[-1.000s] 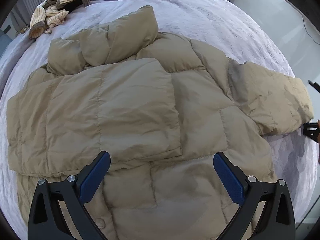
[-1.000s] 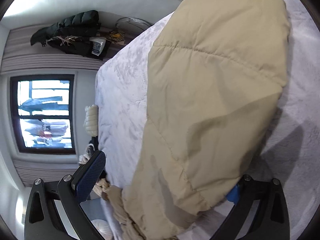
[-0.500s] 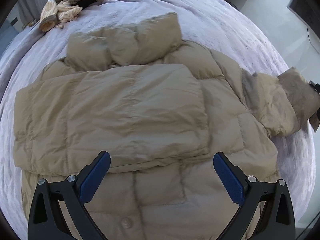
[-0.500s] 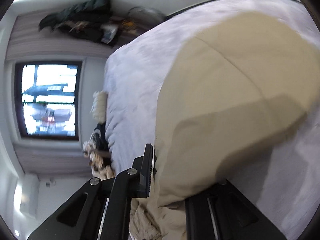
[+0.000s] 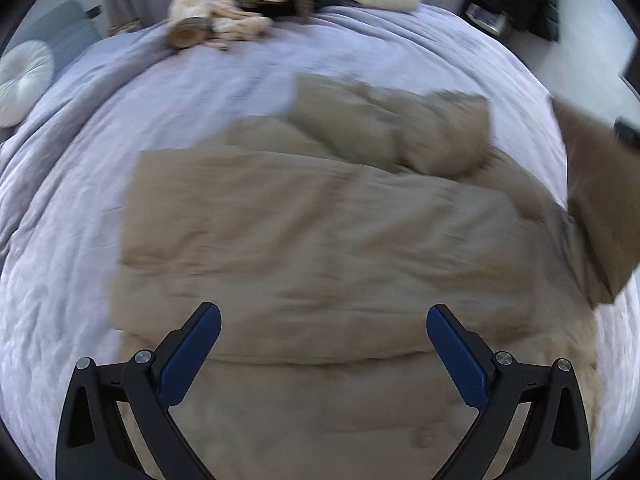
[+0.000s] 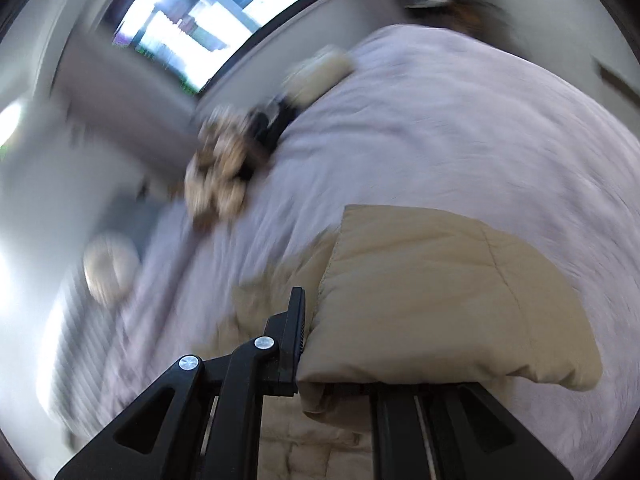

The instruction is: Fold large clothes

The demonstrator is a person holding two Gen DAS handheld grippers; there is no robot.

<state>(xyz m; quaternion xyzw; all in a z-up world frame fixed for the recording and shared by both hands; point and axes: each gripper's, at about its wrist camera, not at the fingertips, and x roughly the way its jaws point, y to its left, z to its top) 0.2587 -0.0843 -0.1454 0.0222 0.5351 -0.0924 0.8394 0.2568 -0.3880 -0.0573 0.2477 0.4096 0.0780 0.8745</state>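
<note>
A tan puffer jacket (image 5: 328,240) lies spread on the lilac bedspread (image 5: 80,216), one sleeve folded across its front and its hood (image 5: 400,128) toward the far side. My left gripper (image 5: 324,348) hovers open over the jacket's lower part, nothing between its blue pads. My right gripper (image 6: 320,352) is shut on the cuff end of the other sleeve (image 6: 444,300), which hangs lifted above the bed. In the left wrist view that raised sleeve (image 5: 596,208) stands up at the right edge. Both views are motion-blurred.
A heap of striped and dark clothes (image 5: 240,12) lies at the far end of the bed. A round white cushion (image 5: 24,80) rests on a grey seat at the left. A bright window (image 6: 208,16) is behind the bed.
My right gripper closed on the sleeve end, then lifted and rolled it up off the bed. The left gripper drifted sideways over the jacket, staying open.
</note>
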